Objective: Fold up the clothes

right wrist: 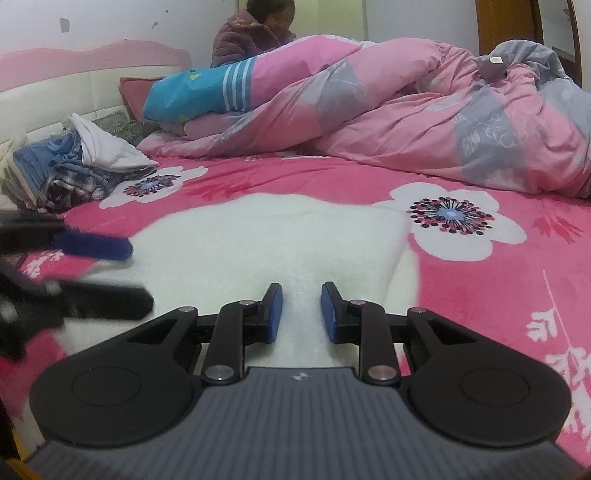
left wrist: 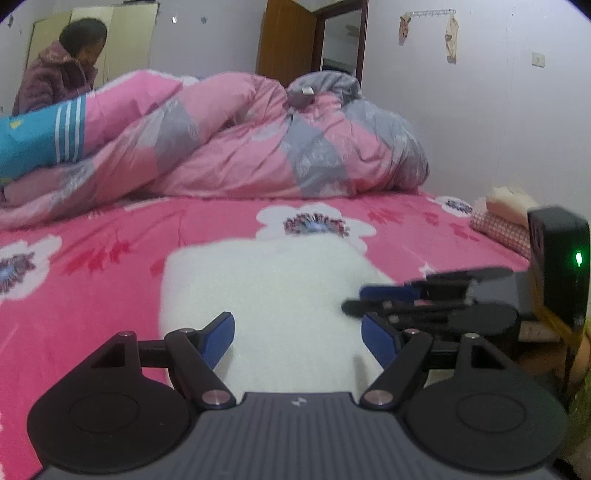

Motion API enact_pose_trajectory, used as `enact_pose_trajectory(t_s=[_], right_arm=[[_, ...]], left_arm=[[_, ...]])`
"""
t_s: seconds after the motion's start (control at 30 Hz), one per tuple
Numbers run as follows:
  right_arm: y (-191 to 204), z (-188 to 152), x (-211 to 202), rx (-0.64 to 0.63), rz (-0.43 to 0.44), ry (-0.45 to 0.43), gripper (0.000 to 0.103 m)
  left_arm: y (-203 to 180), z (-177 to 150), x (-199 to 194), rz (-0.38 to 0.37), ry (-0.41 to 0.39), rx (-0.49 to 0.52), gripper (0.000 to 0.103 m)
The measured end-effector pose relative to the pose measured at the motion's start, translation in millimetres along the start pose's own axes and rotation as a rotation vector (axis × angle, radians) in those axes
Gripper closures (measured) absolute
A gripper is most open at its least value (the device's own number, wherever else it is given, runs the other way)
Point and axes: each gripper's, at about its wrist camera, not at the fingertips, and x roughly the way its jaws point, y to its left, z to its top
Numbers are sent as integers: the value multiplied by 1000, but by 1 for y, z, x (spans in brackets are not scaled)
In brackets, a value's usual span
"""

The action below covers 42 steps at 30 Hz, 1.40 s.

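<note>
My right gripper (right wrist: pixel 302 312) has its blue pads a narrow gap apart with nothing pinched between them; the white fleece shows through the gap, so I read it as released, not grasping. My left gripper (left wrist: pixel 297 338) stands wide open and empty too, its pads well apart over the same cloth.

The white fleecy garment (right wrist: pixel 280 236) lies flat on the pink flowered bedspread (right wrist: pixel 498 295), near the bed's front edge, directly under and ahead of both tools. From the left wrist view it looks like a fairly compact rectangle with rounded far corners, so I judge one fold is already in and the next grab is what I'm setting up. The white pile is overexposed, though, so I can't make out layers or where an edge doubles over.

To do this well I want each gripper down at a near corner, pads straddling the full thickness of the fleece, and both closing together so the edge lifts evenly. Fleece is bulky and springy; a shallow bite may catch only the top layer. I'd also keep the two tools apart, since they sit close beside each other now.

Further out, a rumpled pink and grey quilt (right wrist: pixel 424 110) fills the back of the bed, a heap of other clothes (right wrist: pixel 77 170) waits by the headboard, and a person (right wrist: pixel 258 33) sits beyond.
</note>
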Motion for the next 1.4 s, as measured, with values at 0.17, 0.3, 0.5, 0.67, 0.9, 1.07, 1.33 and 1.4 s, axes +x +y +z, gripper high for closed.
enact_pose_trajectory(t_s=[0.17,0.3,0.5,0.67,0.9,1.07,1.33,1.4], right_arm=[[0,-2,0,3,-3,-8,81],[1,-3,0,6,-6,-11,80],[1,-3,0,7,-8,-13,80],[2,-3,1,8,-11,-14,80],[2,-3,1,8,-13,-16,80],[2,-4,1,9,-13,-17,80],[2,-3,1,7,-14,-13,80],[3,1,1,-8,-14,8,80]], left_arm=[[12,2,20,5,30,-21,26],[7,-11,32,27,39,30,26],[9,-11,31,24,43,13,25],[9,-11,31,24,42,10,25],[9,-12,31,21,41,5,25],[10,-12,31,20,41,4,25],[12,-13,32,16,37,5,24],[13,-13,31,13,37,0,24]])
